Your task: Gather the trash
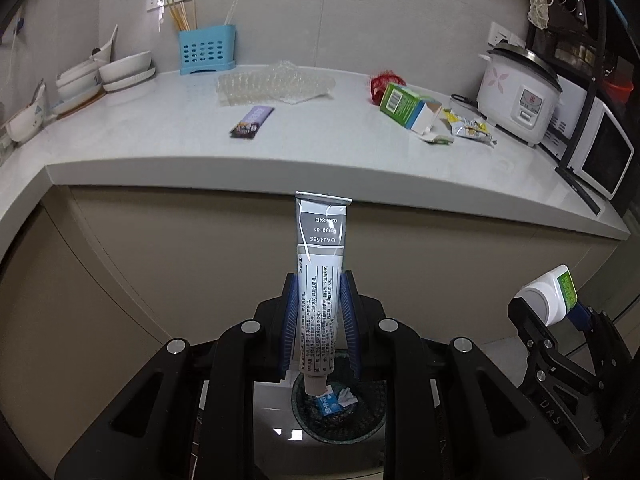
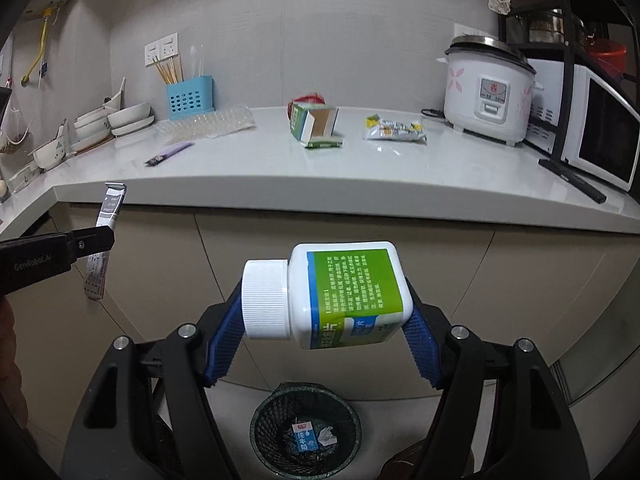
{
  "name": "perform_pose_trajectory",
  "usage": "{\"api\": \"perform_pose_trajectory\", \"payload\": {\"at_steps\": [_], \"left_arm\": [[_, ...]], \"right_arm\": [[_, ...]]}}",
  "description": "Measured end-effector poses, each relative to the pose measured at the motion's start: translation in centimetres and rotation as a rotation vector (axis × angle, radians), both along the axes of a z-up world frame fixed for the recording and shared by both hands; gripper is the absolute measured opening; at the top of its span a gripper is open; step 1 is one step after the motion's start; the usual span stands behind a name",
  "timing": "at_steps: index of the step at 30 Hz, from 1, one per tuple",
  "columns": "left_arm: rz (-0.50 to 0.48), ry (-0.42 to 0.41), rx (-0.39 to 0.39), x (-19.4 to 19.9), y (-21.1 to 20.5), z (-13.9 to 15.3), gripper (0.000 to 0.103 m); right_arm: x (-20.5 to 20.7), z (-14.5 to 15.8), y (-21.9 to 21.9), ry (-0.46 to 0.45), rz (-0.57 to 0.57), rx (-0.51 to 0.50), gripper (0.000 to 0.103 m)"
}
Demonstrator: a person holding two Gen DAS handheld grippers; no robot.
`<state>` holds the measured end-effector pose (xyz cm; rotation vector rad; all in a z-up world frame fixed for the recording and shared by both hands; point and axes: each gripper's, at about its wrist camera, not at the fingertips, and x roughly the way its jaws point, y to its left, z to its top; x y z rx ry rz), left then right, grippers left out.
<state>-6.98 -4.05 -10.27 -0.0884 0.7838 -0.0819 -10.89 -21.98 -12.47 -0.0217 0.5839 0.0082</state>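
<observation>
Trash collection stands partway done in this kitchen, with both grippers loaded and poised over the bin. The left gripper (image 1: 320, 320) has its blue fingers (image 1: 289, 320) closed narrowly on a grey-and-white ointment tube (image 1: 320, 280), held upright with the crimped end up and the cap pointing down toward the mesh wastebasket (image 1: 376, 412) on the floor below. The right gripper (image 2: 326, 320) has its fingers (image 2: 420, 344) spread fairly wide around a white pill bottle (image 2: 340, 296) with a green label, gripped on its side, ribbed cap to the left, and likewise hanging above the wastebasket (image 2: 260, 428). The basket already holds a small blue-and-white carton (image 2: 306, 440) and a scrap of crumpled white paper (image 2: 326, 436), so at least a couple of items appear to be in. Both carried pieces look ready to drop, though neither has been let go. Plenty remains on the bench (image 2: 360, 176): a sheet of bubble wrap (image 1: 272, 86) near the blue utensil holder (image 1: 206, 50), a dark purple snack wrapper (image 1: 251, 121), an opened green-and-white box (image 1: 404, 106) lying on its side with a red mesh scrap (image 1: 385, 82) behind it, and a crinkled yellow-and-silver packet (image 1: 470, 127) beside the rice cooker (image 1: 520, 96). The stacked bowls (image 1: 124, 68) at the left and the microwave (image 1: 600, 152) at the right look like fixtures, not refuse. By this count, roughly five pieces still await collection after the two now in hand.
</observation>
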Motion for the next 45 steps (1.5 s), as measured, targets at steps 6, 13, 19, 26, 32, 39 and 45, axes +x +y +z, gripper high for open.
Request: {"api": "perform_pose_trajectory", "payload": {"at_steps": [6,13,19,26,32,39,45], "left_arm": [[-0.011,0.058,-0.01,0.1,-0.3,-5.3,0.021],[-0.03,0.108,-0.012,0.5,-1.2,-11.4,0.021],[-0.029,0.188,-0.014,1.2,-1.9,-17.2,0.021],[-0.03,0.261,-0.01,2.0,-3.1,-23.4,0.021],[-0.054,0.317,0.009,3.0,-4.5,-28.6,0.021],[-0.052,0.404,-0.011,4.5,-4.8,-34.1,0.021],[-0.075,0.462,0.029,5.5,-5.5,-38.5,0.021]], "right_arm": [[0.6,-4.9,-0.9,0.069,-0.029,0.011,0.068],[1.4,-11.1,-2.0,0.147,-0.091,0.007,0.068],[1.9,-16.1,-2.5,0.213,-0.126,-0.003,0.068],[3.1,-22.5,-2.7,0.336,-0.125,-0.016,0.068],[4.3,-27.4,-3.1,0.431,-0.129,-0.023,0.068],[6.0,-31.9,-4.3,0.531,-0.152,0.005,0.068],[6.7,-34.5,-4.0,0.574,-0.169,-0.003,0.068]]}}
